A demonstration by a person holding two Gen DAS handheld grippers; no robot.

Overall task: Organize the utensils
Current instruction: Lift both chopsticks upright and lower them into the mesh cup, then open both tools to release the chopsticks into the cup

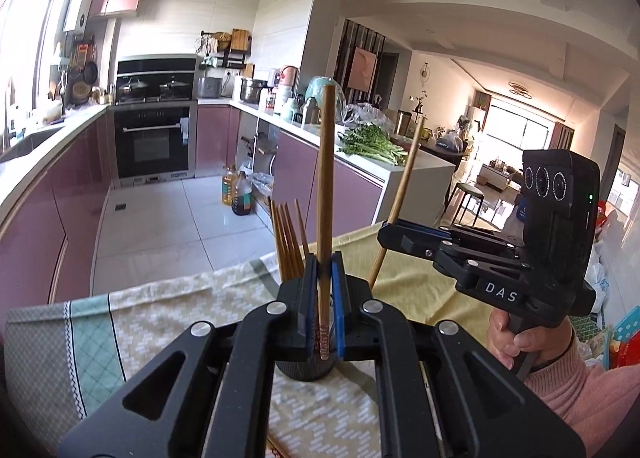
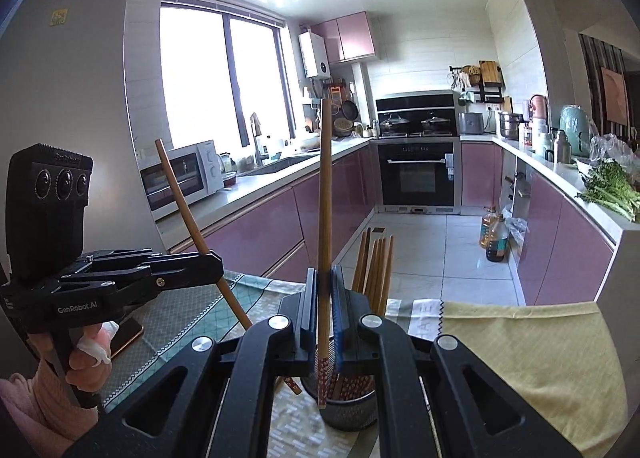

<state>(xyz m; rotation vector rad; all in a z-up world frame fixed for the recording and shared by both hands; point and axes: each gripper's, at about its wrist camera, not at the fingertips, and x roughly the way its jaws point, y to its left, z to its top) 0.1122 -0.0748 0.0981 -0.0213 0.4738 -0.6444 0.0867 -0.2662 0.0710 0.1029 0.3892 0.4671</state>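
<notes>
My left gripper (image 1: 325, 270) is shut on a wooden chopstick (image 1: 325, 186) that stands upright, its red patterned end low between the jaws. Right under it is a dark round holder (image 1: 306, 372) with several chopsticks (image 1: 286, 242) in it. To the right, my right gripper (image 1: 384, 232) is shut on a second, slanted chopstick (image 1: 404, 182). In the right wrist view, the right gripper (image 2: 325, 282) grips its chopstick (image 2: 325, 198) just above the holder (image 2: 352, 414) and its several chopsticks (image 2: 376, 270). The left gripper (image 2: 216, 258) holds its tilted chopstick (image 2: 180, 198) at the left.
The holder stands on a table covered by a patterned cloth (image 1: 160, 318) and a yellow cloth (image 2: 520, 358). A phone (image 2: 128, 332) lies on the table at the left. Beyond the table edge are a tiled floor, oil bottles (image 2: 494, 236) and pink kitchen cabinets (image 2: 256, 230).
</notes>
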